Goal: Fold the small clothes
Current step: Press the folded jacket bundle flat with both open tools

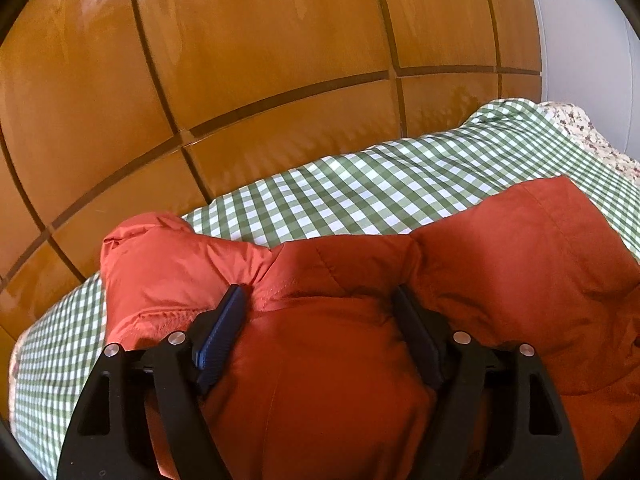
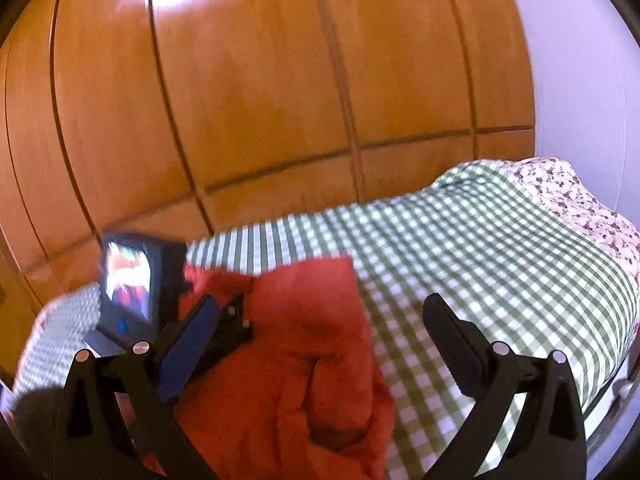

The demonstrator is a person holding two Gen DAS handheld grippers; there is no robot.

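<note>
Centrally on the green-and-white checked bedcover [image 1: 360, 192] one orange-red padded garment [image 1: 320, 340] is laid, bunched and partly folded. Seen from the left wrist, its far edge is drawn roughly across the bed, with one puffed sleeve or corner [image 1: 148, 248] raised at the left and a broader flap [image 1: 540, 248] lifted at the right. The left gripper [image 1: 318, 300] is pressed down into the garment; its two blue-padded fingers [image 1: 224, 332] are held apart with a wide hump of fabric between them, and whether that fabric is actually squeezed cannot be told.

Seen from the right wrist, the right gripper [image 2: 320, 308] is spread wide and nothing is held in it. Its left finger [image 2: 188, 344] is seen over the garment's [image 2: 304, 352] left part, while its right finger [image 2: 452, 340] is seen over bare checked cloth [image 2: 480, 248]. The left gripper's body [image 2: 136, 284], with one small lit screen, is seen just beyond the garment's far left corner.

Open bedcover is left beyond the garment and to its right. The far bed edge is met closely by the wooden wardrobe panels [image 1: 260, 60]. At the far right corner one flowered pillow [image 2: 568, 196] is seen, beside a pale wall [image 2: 580, 60]. The near-left bed edge is seen close beside the sleeve.
</note>
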